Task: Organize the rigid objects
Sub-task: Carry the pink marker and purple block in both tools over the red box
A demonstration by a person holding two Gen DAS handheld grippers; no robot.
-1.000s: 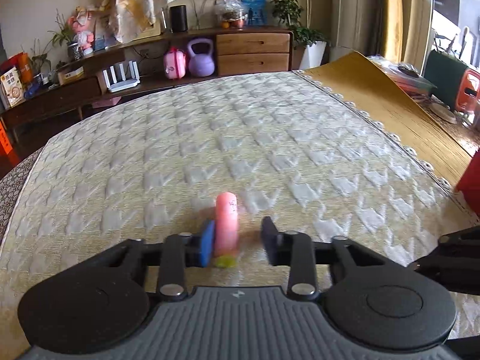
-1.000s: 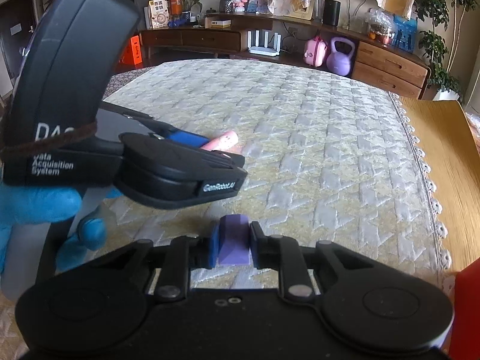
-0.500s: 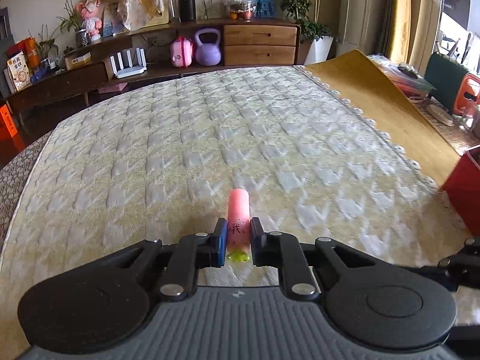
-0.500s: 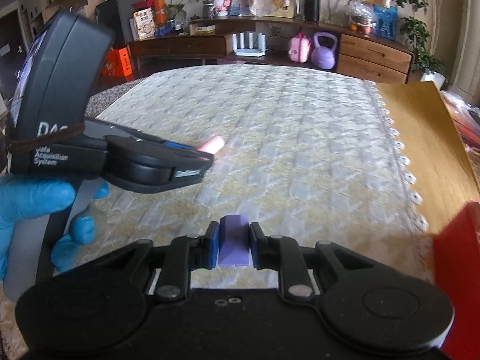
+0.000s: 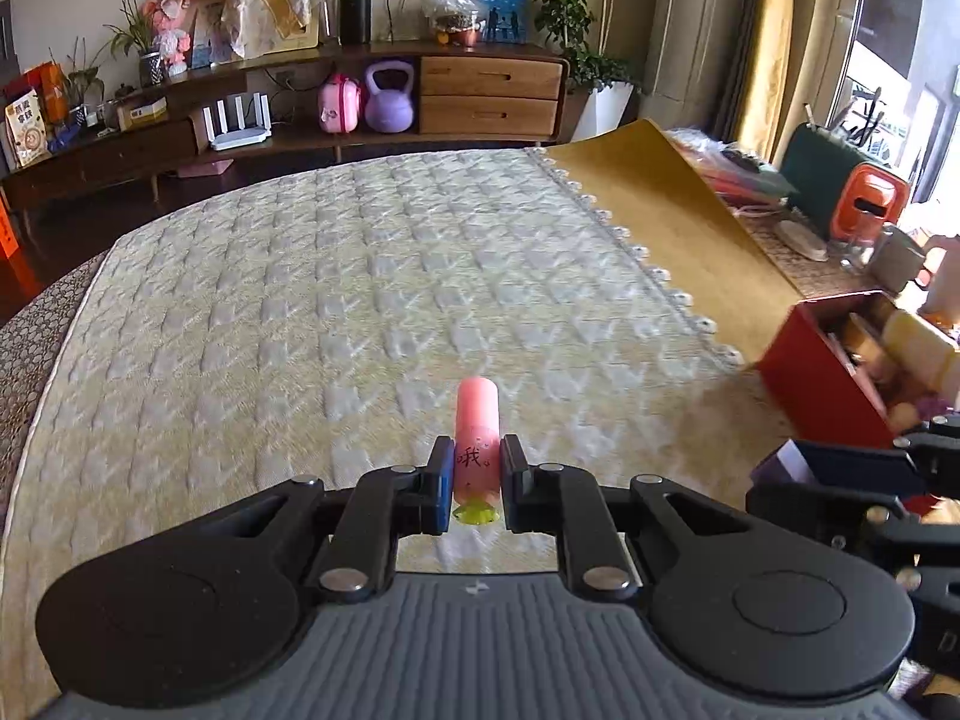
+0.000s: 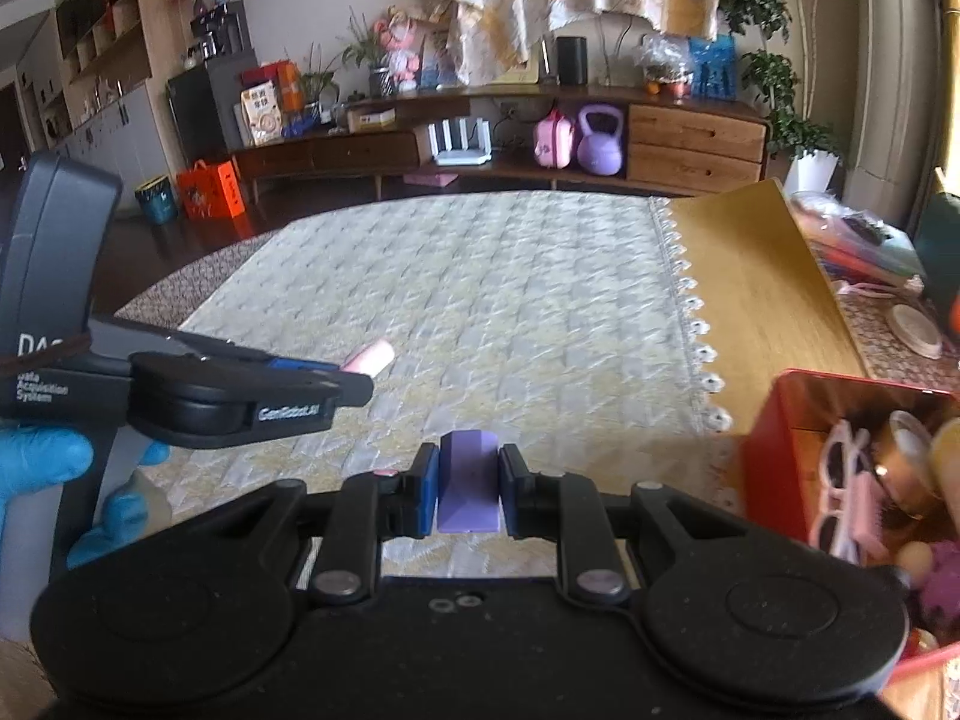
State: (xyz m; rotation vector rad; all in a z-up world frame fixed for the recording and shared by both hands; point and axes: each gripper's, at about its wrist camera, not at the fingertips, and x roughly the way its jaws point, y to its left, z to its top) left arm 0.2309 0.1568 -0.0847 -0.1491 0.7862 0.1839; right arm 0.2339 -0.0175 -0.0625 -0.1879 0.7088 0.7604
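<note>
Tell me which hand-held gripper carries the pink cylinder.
The left hand-held gripper clamps the pink cylinder; the right hand-held gripper clamps a purple block instead.

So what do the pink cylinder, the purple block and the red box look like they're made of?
Pink cylinder: likely matte plastic or rubber; smooth, printed character, translucent yellow-green base. Purple block: probably plastic or painted wood; crisp facets, flat even colour. Red box: seemingly metal tin; glossy, reflective inner wall.

light: bright daylight from window point(image 5: 888, 90) at right | glare: overexposed there | blur: slight on box point(image 6: 852, 456) | edges: strong fisheye bending, dark corners
</note>
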